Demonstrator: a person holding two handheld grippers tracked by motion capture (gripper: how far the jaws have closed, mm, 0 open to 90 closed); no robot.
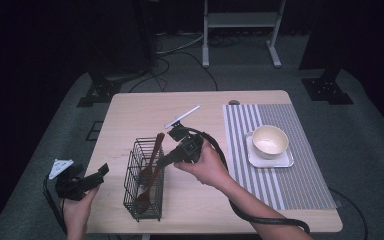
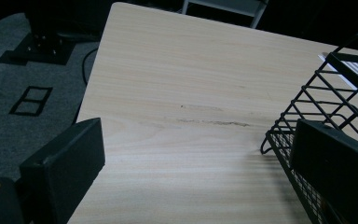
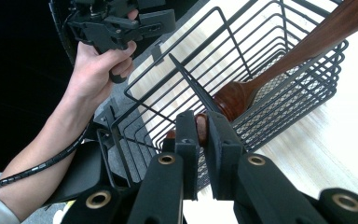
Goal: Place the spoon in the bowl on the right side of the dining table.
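The left gripper (image 1: 96, 174) waits just beside the wire basket (image 1: 145, 176), jaws wide apart. The right gripper (image 3: 202, 131) pinches a wooden spoon handle (image 3: 201, 127) over the basket. Another spoon (image 3: 279, 65) already leans inside. Beyond it, a bowl (image 1: 269, 140) waits.

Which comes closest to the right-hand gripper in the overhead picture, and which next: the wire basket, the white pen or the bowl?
From the right gripper, in the high view:
1. Black wire basket, right beside the jaws, which are shut on a wooden spoon handle standing in it.
2. White pen, lying farther back on the table.
3. Cream bowl, far off on the striped mat on the other side.
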